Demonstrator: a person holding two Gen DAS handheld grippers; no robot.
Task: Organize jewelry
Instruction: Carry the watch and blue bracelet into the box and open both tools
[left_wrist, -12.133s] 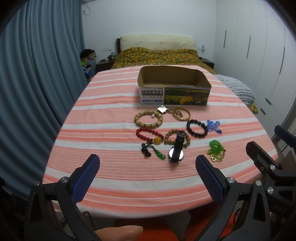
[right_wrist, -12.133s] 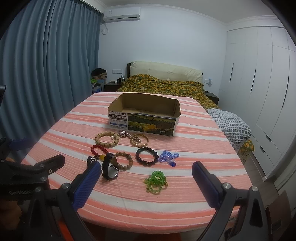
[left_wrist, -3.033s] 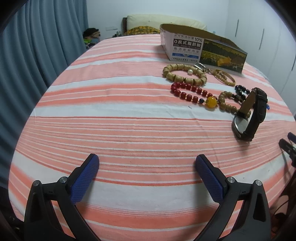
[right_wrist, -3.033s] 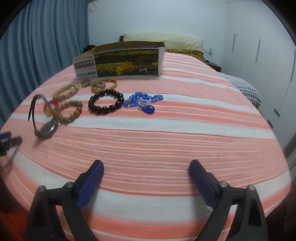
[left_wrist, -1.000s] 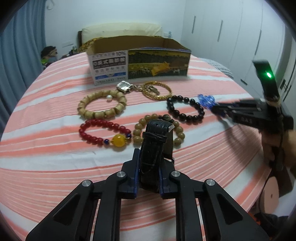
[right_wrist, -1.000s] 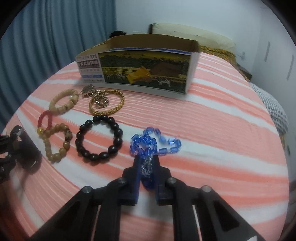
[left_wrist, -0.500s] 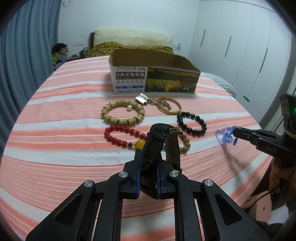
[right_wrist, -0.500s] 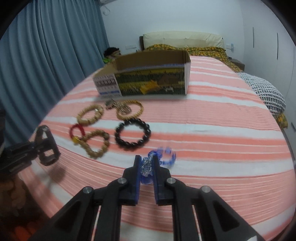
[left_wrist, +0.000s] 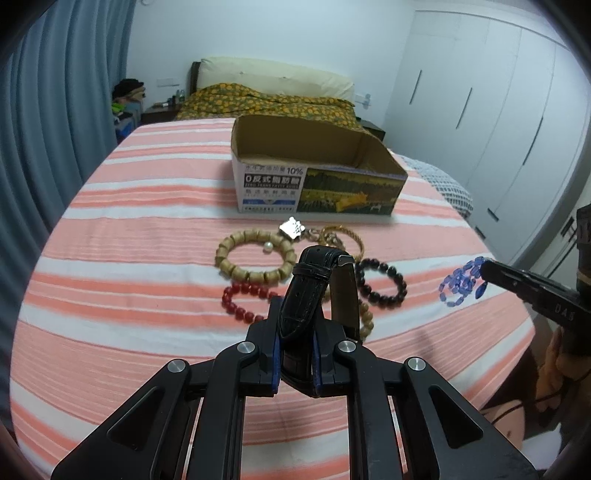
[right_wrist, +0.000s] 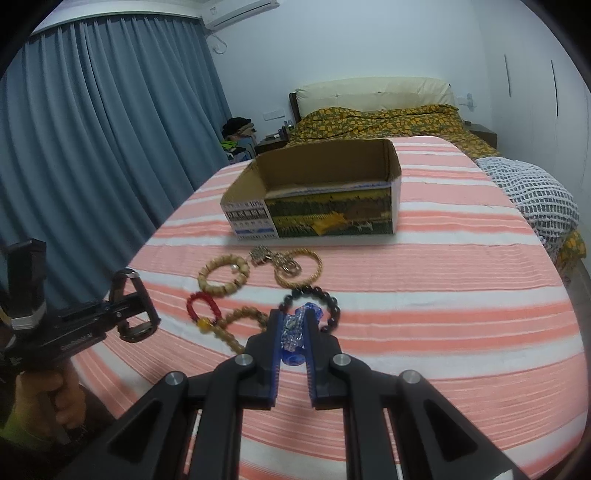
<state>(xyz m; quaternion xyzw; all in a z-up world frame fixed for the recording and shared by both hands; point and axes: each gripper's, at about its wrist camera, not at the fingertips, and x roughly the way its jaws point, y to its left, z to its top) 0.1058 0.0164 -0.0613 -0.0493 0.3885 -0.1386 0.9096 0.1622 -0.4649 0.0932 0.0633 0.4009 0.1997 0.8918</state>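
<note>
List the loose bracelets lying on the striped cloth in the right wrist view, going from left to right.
Red bead bracelet → pale wooden bead bracelet → gold rope bracelet. The tan bead bracelet and the black bead bracelet run behind the right gripper, so I leave them out.

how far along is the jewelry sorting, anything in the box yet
No jewelry shows inside the cardboard box; its floor is partly hidden. In hand: the left gripper clamps the black watch, the right gripper the blue bead bracelet, both lifted. Left on the table: five bracelets, wooden, red, gold, black and tan.
</note>
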